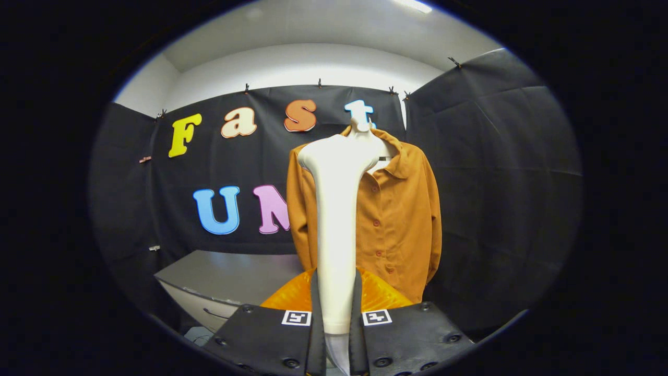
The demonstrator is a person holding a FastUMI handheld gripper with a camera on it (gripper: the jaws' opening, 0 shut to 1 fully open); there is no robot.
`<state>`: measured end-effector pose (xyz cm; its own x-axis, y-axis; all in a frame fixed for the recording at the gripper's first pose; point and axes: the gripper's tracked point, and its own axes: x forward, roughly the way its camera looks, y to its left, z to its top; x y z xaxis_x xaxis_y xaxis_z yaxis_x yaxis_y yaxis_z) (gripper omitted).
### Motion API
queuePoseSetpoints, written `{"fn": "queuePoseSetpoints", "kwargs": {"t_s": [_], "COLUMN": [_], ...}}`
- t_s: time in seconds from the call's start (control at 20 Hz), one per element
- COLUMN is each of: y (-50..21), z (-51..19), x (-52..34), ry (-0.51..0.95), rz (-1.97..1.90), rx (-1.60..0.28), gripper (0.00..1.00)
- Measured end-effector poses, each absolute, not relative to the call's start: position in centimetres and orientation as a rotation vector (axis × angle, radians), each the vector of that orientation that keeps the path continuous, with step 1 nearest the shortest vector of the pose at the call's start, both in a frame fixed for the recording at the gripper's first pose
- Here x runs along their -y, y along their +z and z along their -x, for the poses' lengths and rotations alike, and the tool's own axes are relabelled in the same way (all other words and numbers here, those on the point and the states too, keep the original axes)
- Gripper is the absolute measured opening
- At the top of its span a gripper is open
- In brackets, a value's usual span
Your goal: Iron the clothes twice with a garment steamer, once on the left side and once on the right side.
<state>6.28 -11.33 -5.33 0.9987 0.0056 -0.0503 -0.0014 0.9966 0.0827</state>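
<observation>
A white garment steamer (336,209) stands upright between my fingers, its handle clamped by them and its head level with the shirt's left shoulder. My gripper (336,308) is shut on the steamer's handle. Beyond it hangs an orange-brown button-up shirt (396,214) on a white hanger (361,125), facing me. The steamer's body hides the shirt's left half. An orange translucent part (383,295) shows low behind the fingers, at the base of the steamer.
A grey cabinet (229,277) with a drawer stands low to the left of the shirt. Black cloth walls (496,183) close in the booth behind and to the right of the shirt.
</observation>
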Motion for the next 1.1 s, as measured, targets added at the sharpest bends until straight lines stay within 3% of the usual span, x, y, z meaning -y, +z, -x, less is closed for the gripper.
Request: {"fn": "queuePoseSetpoints", "kwargs": {"t_s": [0.55,1.1], "y": [1.4,2.6], "z": [-7.7,-7.9], "x": [4.1,1.2], "ry": [0.062,0.102], "rz": [-0.064,-0.036], "rx": [0.033,0.073], "gripper": [0.21,0.21]}}
